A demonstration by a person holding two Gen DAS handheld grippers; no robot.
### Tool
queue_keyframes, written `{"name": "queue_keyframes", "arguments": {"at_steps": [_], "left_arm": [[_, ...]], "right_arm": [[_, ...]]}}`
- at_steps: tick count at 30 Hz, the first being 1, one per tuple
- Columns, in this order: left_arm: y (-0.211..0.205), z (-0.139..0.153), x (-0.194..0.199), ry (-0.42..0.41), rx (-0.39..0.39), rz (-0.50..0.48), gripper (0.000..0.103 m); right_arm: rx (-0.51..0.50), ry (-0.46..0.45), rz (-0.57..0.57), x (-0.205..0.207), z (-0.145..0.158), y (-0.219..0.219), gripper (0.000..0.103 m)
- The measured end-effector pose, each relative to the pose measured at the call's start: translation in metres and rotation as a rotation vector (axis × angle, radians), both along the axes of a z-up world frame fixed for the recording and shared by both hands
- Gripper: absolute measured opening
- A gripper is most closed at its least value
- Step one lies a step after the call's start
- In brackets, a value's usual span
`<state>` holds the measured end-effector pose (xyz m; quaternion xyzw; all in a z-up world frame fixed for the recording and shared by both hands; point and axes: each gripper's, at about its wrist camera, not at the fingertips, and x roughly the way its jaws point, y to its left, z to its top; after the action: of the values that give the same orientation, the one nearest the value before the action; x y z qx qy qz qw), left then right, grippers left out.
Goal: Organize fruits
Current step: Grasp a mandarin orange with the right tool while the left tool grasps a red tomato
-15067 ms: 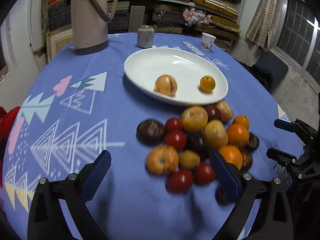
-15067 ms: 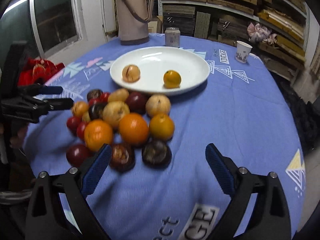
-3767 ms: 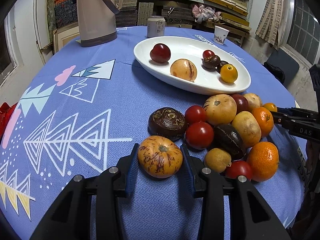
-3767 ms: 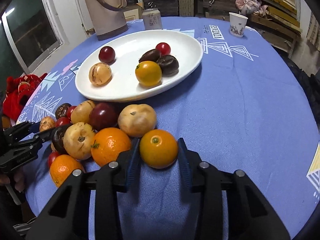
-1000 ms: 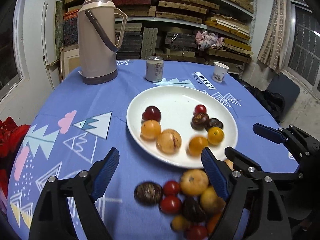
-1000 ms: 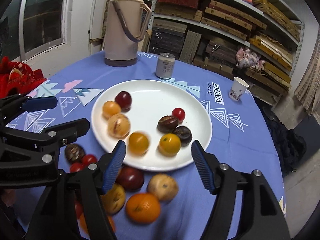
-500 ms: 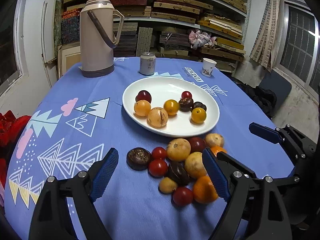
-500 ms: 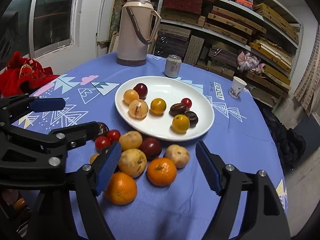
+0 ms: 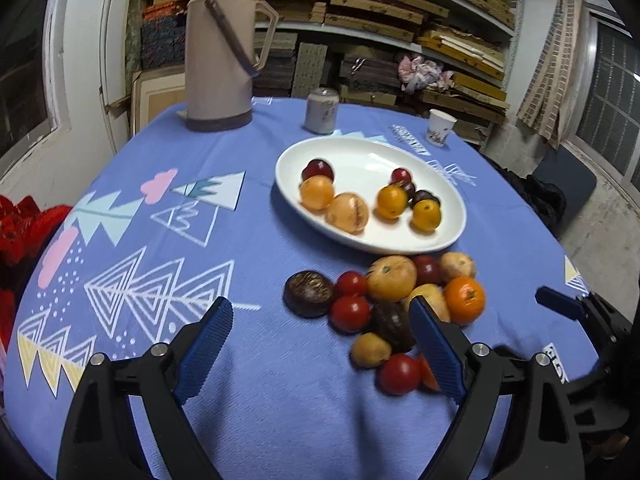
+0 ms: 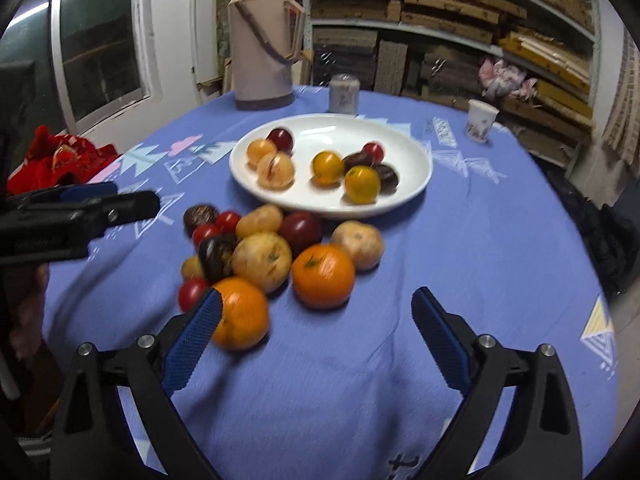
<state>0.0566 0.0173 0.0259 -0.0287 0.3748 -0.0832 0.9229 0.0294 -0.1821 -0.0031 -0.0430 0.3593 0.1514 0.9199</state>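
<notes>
A white oval plate (image 9: 360, 160) (image 10: 340, 132) holds several fruits: yellow, orange, dark red and dark brown ones. In front of it a pile of loose fruit (image 9: 392, 284) (image 10: 262, 260) lies on the blue cloth, with oranges, tomatoes, pale yellow fruits and dark ones. My left gripper (image 9: 320, 308) hovers over the near left side of the pile, its jaws opening with nothing gripped. My right gripper (image 10: 317, 298) hangs over the near oranges, its jaws opening wide and also holding nothing. Each gripper shows at the edge of the other's view: the right gripper (image 9: 560, 308) and the left gripper (image 10: 80, 208).
A tall beige thermos (image 9: 222, 52), a drinks can (image 9: 322, 110) and a paper cup (image 9: 440, 128) stand behind the plate. Red cloth (image 9: 24, 220) lies off the table's left edge. Shelves of stacked boards fill the back wall.
Both grippers have drawn back from the plate and come down towards the loose pile. The right jaws have spread much wider. The speckled and yellow fruits gripped earlier now lie on the plate.
</notes>
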Motion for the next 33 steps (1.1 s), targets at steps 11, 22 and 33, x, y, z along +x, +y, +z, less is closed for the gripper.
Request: {"name": "queue_keyframes", "arguments": {"at_steps": [11,22,33], "left_arm": [[0.016,-0.02,0.003,0.058,0.003,0.013,0.09],[0.026,-0.034,0.022,0.116,-0.011,0.049,0.09],[0.006,-0.038,0.008,0.138,0.02,-0.04,0.09]], "right_arm": [[-0.043,0.124,0.117,0.011,-0.033,0.043,0.07],[0.117,0.183,0.167,0.02,-0.041,0.031,0.046],[0.158,0.169,0.072,0.01,-0.036,-0.022,0.046]]}}
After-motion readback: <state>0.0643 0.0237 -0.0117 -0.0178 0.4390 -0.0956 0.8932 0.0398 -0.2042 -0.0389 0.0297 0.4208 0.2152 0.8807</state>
